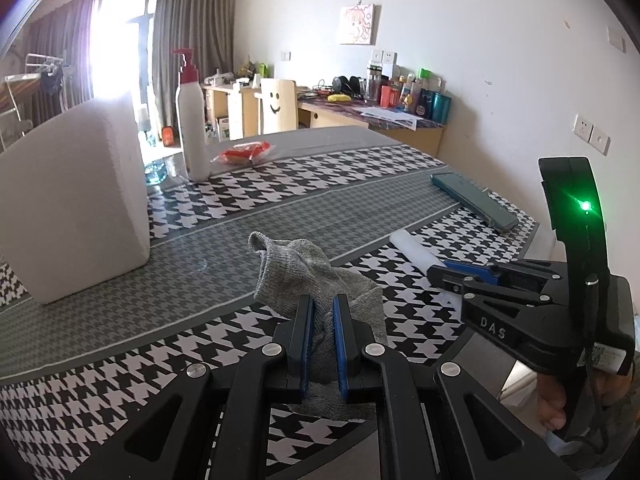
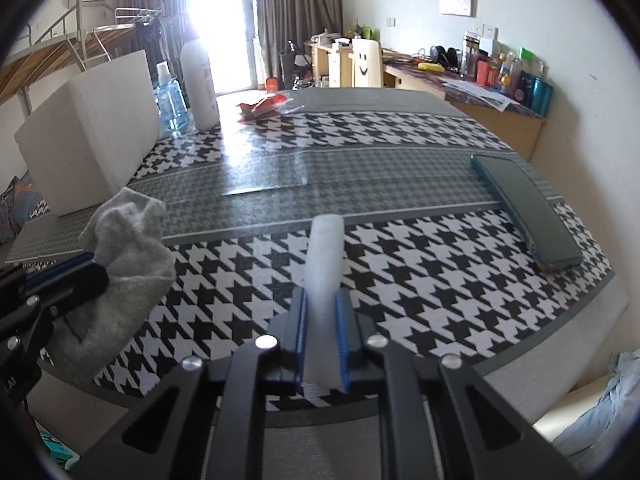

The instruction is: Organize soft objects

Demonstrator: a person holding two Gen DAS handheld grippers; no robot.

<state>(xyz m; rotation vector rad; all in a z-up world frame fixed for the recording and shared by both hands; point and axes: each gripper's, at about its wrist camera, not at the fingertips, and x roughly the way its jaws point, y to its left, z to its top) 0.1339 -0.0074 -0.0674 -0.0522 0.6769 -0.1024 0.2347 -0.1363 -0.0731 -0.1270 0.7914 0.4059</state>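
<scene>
My left gripper (image 1: 322,320) is shut on a grey knitted sock (image 1: 296,268), bunched and held just above the houndstooth table. The sock also shows at the left of the right wrist view (image 2: 128,248), with the left gripper (image 2: 94,266) pinching it. My right gripper (image 2: 323,316) is shut on a white foam strip (image 2: 326,252) that sticks forward and up from the jaws. In the left wrist view the foam strip (image 1: 412,250) and the right gripper (image 1: 444,270) are at the right, close beside the sock.
A large white foam block (image 1: 76,204) stands at the left. A white pump bottle (image 1: 192,120), a blue glass bottle (image 2: 170,98) and a red packet (image 1: 244,152) are at the far side. A dark green phone (image 2: 528,208) lies at the right near the table edge (image 2: 580,320).
</scene>
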